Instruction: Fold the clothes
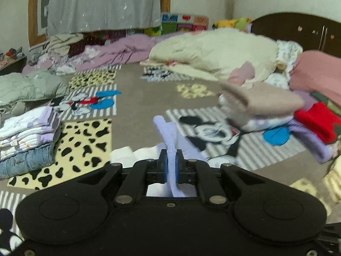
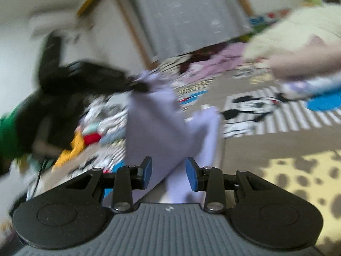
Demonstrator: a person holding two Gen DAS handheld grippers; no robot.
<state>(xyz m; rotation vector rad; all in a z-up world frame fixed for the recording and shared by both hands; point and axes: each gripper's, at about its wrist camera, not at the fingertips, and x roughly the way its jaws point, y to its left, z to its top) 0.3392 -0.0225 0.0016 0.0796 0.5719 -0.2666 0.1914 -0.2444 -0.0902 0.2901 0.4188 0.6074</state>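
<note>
My left gripper (image 1: pixel 171 162) is shut on a lavender garment (image 1: pixel 168 136), whose edge rises between the blue pads. In the right wrist view the same lavender garment (image 2: pixel 157 119) hangs stretched from the left gripper (image 2: pixel 136 85), seen at upper left, down to my right gripper (image 2: pixel 169 171). The right gripper's jaws are open with the cloth lying between them, not pinched. The view is motion-blurred.
A folded stack of clothes with jeans (image 1: pixel 27 136) lies at left. A loose pile with beige, red and purple items (image 1: pixel 277 115) lies at right. The bed cover has cartoon mouse and spotted patches (image 1: pixel 136 98). Cream duvet (image 1: pixel 213 49) and pillows lie behind.
</note>
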